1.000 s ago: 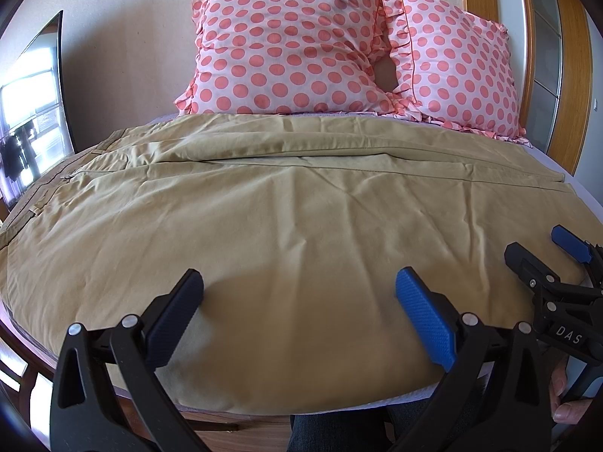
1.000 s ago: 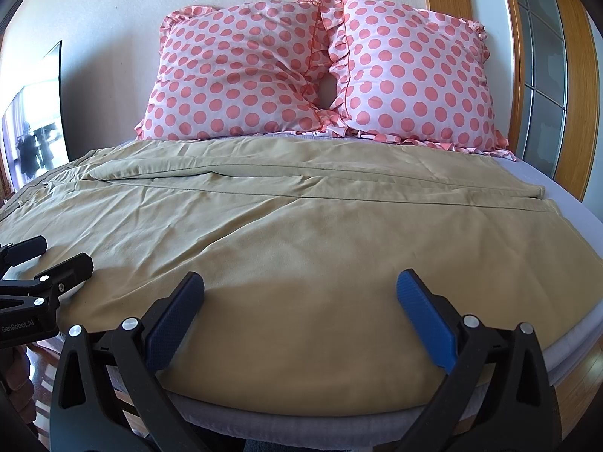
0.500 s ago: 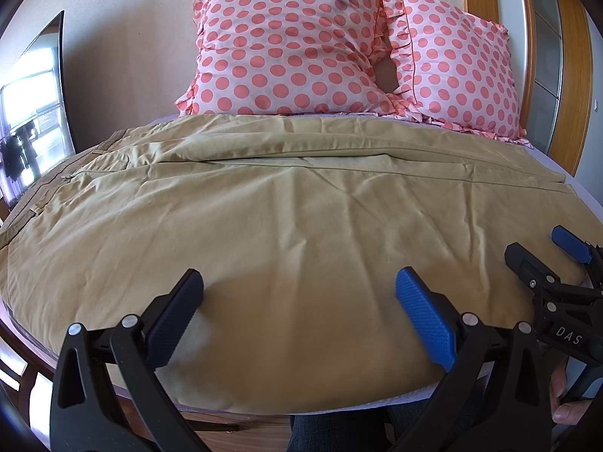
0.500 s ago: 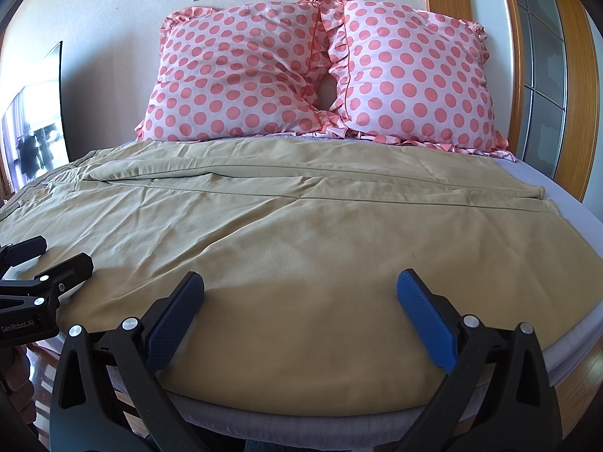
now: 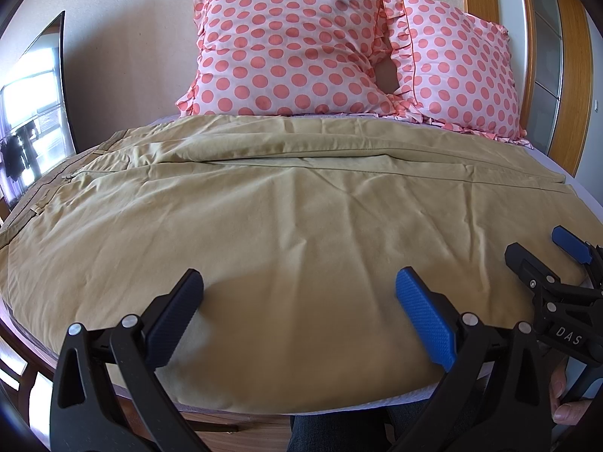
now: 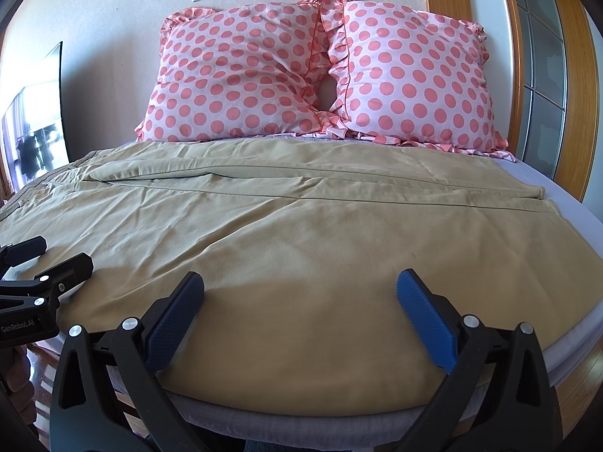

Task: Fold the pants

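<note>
Tan pants (image 5: 294, 226) lie spread flat across the bed, waistband at the left, leg hems at the right; they also show in the right wrist view (image 6: 301, 233). My left gripper (image 5: 297, 290) is open and empty, hovering over the pants' near edge. My right gripper (image 6: 299, 292) is open and empty over the near edge further right. The right gripper also shows at the right edge of the left wrist view (image 5: 542, 252). The left gripper also shows at the left edge of the right wrist view (image 6: 49, 254).
Two pink polka-dot pillows (image 5: 294, 49) (image 6: 410, 75) lean on the wall at the bed's head. The lavender sheet (image 6: 527, 177) shows at the right. A TV screen (image 5: 34, 128) stands at the left. A wooden door frame (image 6: 573, 75) is at the right.
</note>
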Available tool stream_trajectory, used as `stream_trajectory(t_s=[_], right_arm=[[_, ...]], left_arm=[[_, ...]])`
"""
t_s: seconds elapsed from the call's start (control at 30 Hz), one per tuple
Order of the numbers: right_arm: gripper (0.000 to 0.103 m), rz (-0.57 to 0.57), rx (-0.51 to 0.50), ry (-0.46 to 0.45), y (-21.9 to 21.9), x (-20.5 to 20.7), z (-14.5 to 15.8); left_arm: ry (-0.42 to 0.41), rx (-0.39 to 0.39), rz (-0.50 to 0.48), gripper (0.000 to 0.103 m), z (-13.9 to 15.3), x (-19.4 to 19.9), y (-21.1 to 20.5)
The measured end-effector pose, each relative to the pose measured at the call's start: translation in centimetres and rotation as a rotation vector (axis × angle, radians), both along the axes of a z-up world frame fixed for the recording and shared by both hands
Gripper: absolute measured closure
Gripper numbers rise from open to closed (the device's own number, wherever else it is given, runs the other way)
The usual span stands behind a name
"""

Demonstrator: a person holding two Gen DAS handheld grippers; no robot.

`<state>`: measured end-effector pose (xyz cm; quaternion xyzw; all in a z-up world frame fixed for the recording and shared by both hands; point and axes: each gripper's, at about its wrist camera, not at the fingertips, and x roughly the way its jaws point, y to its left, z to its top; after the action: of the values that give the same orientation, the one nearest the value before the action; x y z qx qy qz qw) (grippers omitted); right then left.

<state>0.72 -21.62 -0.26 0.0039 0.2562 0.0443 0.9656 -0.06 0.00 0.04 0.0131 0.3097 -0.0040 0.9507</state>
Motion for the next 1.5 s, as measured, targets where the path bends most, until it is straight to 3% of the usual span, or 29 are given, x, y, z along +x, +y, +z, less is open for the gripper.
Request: stream_trajectory(t_s=[0.87,0.97,1.07,1.2,1.33,1.5], right_arm=[[0.001,0.025,-0.004,0.003,0.0,0.1,0.0],[0.001,0.026,0.035,0.041,-1.7,1.1,1.5],[0.001,-0.050,0.075,-0.036,-5.6,2.1,5.7],[0.001,-0.225,0.071,-0.006,-11.2,8.2,9.9],[0.001,-0.404,0.116,0.155,-17.4,17.9,9.5],[0.028,-0.603,0.281,0.371,-23.4,27.1,5.5]], left_arm=[[0.001,0.002,-0.003,0.002,0.0,0.0,0.0],[0.044,-0.001,-0.013,0.002,0.4,0.5,0.3],[0.022,0.023,0.007,0.002,2.4,1.3,1.5],[-0.074,0.079,0.065,0.002,6.0,3.6,3.2],[-0.091,0.029,0.120,0.002,7.9,7.5,5.6],[-0.073,-0.140,0.149,0.002,7.2,10.9,9.0]])
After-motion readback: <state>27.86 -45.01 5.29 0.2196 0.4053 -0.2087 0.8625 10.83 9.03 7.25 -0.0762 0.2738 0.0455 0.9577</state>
